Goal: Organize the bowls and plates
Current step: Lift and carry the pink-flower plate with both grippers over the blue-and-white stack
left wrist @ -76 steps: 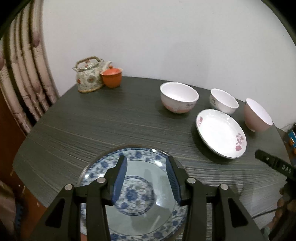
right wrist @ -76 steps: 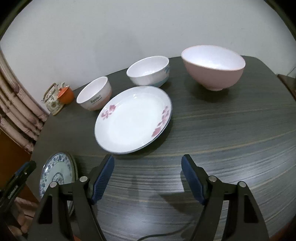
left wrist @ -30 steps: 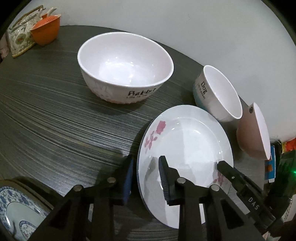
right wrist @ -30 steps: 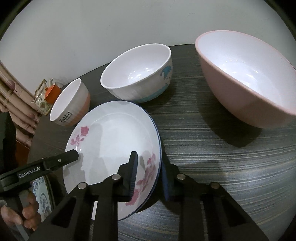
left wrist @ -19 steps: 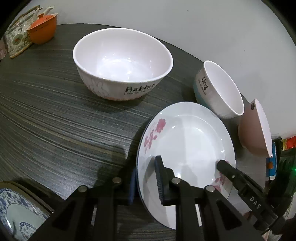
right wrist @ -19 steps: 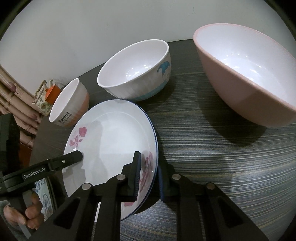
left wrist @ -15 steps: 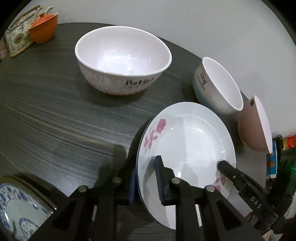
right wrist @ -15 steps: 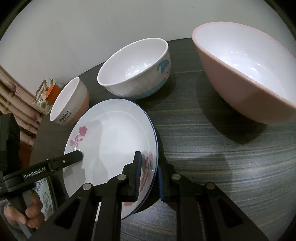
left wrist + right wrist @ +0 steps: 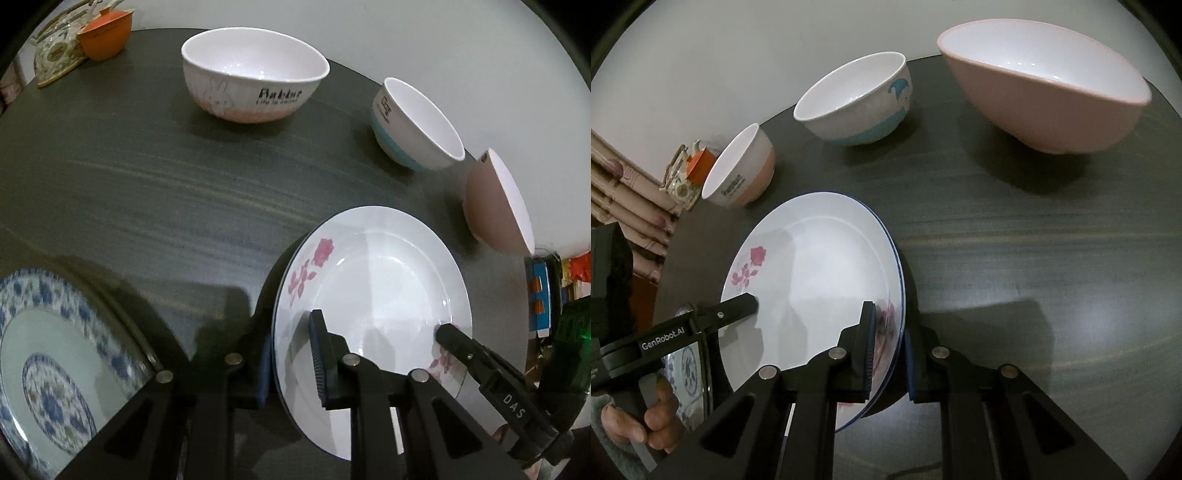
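A white plate with pink flowers (image 9: 373, 280) (image 9: 816, 273) hangs just above the dark table (image 9: 147, 177), held from both sides. My left gripper (image 9: 291, 332) is shut on its left rim. My right gripper (image 9: 890, 325) is shut on its right rim. A blue-patterned plate (image 9: 48, 362) (image 9: 689, 365) lies to the left, close to the held plate. Behind stand a rabbit bowl (image 9: 255, 74) (image 9: 738, 171), a blue-banded bowl (image 9: 417, 125) (image 9: 857, 99) and a pink bowl (image 9: 495, 203) (image 9: 1045, 88).
A floral teapot (image 9: 59, 48) and an orange cup (image 9: 107, 33) stand at the far left of the table. A curtain (image 9: 624, 206) hangs beyond the table's left edge. A person's hand (image 9: 653, 417) grips the left tool.
Both grippers closed onto the flowered plate's opposite rims. The plate has since been carried left, and the blue-patterned plate now shows much larger beside it.
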